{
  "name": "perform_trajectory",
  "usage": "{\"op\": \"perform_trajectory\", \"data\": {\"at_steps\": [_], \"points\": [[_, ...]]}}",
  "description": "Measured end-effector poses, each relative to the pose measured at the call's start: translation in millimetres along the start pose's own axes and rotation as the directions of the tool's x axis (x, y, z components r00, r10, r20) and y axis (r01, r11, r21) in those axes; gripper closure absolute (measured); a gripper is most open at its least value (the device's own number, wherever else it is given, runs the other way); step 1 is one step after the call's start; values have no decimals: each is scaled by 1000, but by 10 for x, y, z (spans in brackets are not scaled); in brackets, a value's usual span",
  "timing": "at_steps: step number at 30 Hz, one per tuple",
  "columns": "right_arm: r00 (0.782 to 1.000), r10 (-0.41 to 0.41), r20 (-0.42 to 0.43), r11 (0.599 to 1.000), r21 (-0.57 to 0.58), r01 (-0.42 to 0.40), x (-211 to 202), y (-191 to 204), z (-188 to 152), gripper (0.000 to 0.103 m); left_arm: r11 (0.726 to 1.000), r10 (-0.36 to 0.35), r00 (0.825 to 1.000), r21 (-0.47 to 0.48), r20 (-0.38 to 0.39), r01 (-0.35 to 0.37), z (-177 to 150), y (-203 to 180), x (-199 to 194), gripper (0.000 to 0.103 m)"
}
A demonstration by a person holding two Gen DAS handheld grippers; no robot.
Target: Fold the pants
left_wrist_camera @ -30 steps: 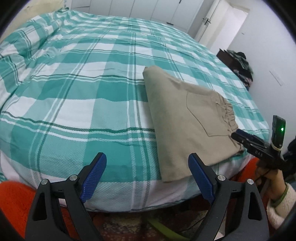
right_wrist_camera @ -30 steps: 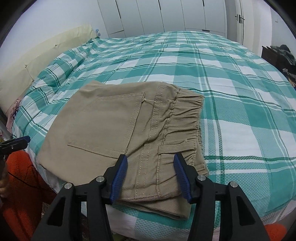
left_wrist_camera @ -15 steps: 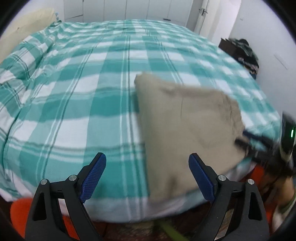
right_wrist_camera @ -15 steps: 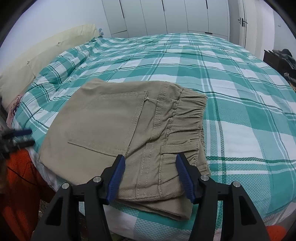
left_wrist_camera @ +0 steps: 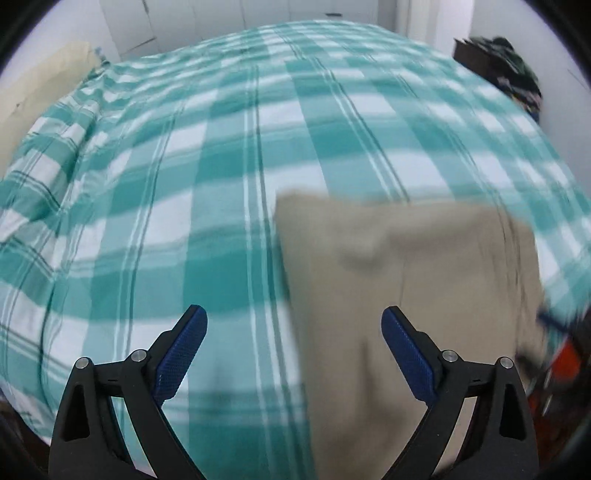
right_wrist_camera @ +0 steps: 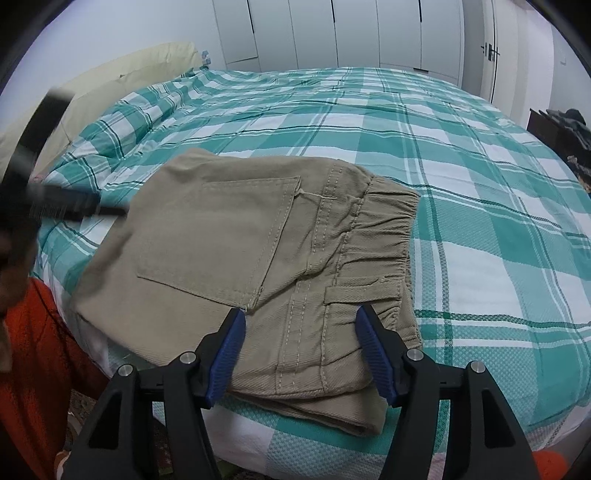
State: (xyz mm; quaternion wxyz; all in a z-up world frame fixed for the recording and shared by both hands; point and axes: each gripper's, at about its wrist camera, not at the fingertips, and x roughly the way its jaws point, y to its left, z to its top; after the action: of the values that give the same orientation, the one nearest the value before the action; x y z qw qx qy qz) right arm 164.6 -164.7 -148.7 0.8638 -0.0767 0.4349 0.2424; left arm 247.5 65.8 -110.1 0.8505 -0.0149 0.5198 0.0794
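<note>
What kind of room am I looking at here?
Most likely a bedroom: a bed with a green plaid cover, a pale pillow at its head, and white wardrobe doors behind.

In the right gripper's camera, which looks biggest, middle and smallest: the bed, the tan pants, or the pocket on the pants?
1. The bed, biggest: it fills most of the view.
2. The pants, folded and lying on the bed.
3. The pocket, smallest: just a patch on the pants.
</note>
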Motion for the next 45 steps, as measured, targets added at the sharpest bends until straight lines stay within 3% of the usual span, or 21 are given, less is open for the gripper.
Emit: {"op": "perform_trajectory", "data": {"at_steps": [2, 5, 8, 13, 15, 17, 18, 20, 22, 25, 27, 28, 29, 30, 31, 32, 34, 37, 40, 43, 45], "points": [[1000, 9, -2, 1000, 6, -9, 3, -11, 4, 39, 1000, 7, 1000, -20, -8, -7, 201, -30, 163, 7], [1000, 10, -3, 1000, -3, -10, 7, -15, 5, 39, 994, 101, 991, -38, -90, -104, 255, -20, 673, 4], [1000, 19, 0, 1000, -10, -19, 6, -22, -1, 39, 991, 51, 987, -112, -153, -69, 63, 80, 964, 3], [999, 40, 14, 999, -9, -40, -19, -46, -21, 39, 986, -48, 996, -162, -77, 35, -92, 249, 543, 5], [993, 105, 49, 993, 45, -108, -108, -145, 7, 39, 984, -102, 994, -149, -24, 98, -224, 328, 263, 5], [968, 217, 127, 959, 159, -236, -278, -367, 36, 39, 976, -164, 986, -148, -4, 162, -401, 413, 95, 4], [954, 234, 186, 934, 229, -274, -375, -536, 46, 39, 968, -204, 979, -152, -8, 200, -487, 459, 79, 4], [948, 233, 215, 905, 310, -293, -401, -765, 92, 35, 953, -263, 964, -169, -43, 252, -580, 471, 133, 4], [947, 282, 154, 865, 386, -320, -222, -1008, 198, 35, 936, -311, 947, -200, -80, 291, -641, 475, 260, 5], [909, 415, 31, 788, 488, -376, 213, -1251, 327, 35, 893, -409, 908, -245, -89, 378, -681, 409, 402, 6], [867, 494, -66, 751, 536, -387, 526, -1320, 363, 35, 852, -485, 869, -274, -94, 446, -672, 348, 463, 16], [864, 493, -105, 760, 536, -368, 603, -1319, 365, 35, 832, -519, 849, -288, -102, 474, -678, 308, 497, 30], [858, 492, -143, 770, 531, -353, 678, -1297, 367, 35, 833, -517, 848, -297, -117, 467, -680, 263, 532, 32], [843, 515, -155, 763, 532, -368, 727, -1265, 370, 34, 846, -496, 860, -291, -119, 448, -673, 239, 535, 37], [809, 565, -159, 735, 542, -407, 783, -1212, 380, 31, 857, -480, 868, -280, -126, 433, -671, 209, 529, 53], [794, 584, -172, 728, 544, -417, 822, -1160, 379, 31, 863, -471, 873, -273, -126, 426, -645, 192, 518, 64], [796, 572, -198, 751, 516, -411, 838, -1073, 406, 38, 864, -469, 877, -259, -106, 431, -601, 177, 410, 76], [813, 556, -173, 757, 510, -409, 727, -1011, 486, 58, 878, -451, 890, -210, -65, 429, -425, 143, 189, 79], [802, 592, -80, 733, 467, -494, 507, -924, 761, 62, 871, -447, 894, -216, 20, 440, -123, 270, -17, 79], [828, 559, -39, 783, 353, -512, 329, -735, 1248, 62, 881, -401, 908, -219, 126, 419, 264, 501, -204, 78], [850, 527, -1, 813, 292, -504, 287, -667, 1611, 62, 904, -322, 926, -227, 197, 363, 526, 654, -289, 68]]}}
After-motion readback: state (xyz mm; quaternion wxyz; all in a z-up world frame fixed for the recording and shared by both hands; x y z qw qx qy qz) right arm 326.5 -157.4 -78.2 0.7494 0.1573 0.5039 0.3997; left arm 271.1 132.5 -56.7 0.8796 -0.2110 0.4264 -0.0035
